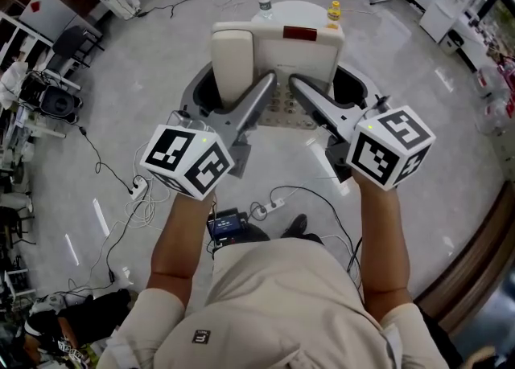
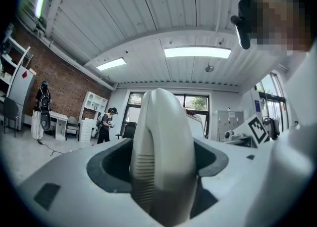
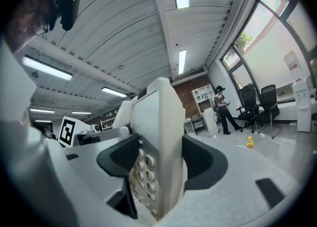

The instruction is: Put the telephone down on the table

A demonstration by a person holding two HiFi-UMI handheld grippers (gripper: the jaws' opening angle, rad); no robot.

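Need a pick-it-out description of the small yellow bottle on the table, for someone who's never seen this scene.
Find the round white table beyond the telephone. Two bottles stand on it, and the yellow bottle is the right-hand one. It is short and solid yellow, unlike the taller clear bottle to its left.

Bright overhead strip lights (image 2: 197, 52), window (image 3: 277, 53) glare, fisheye-warped edges, sharp focus

Both bare arms are reaching forward side by side, the left arm (image 1: 181, 235) and the right arm (image 1: 385, 235). The left gripper (image 1: 233, 90) is clamping the telephone (image 1: 278, 50) by its handset. The right gripper (image 1: 323, 90) is pinching the keypad side, and the two are angling inward.
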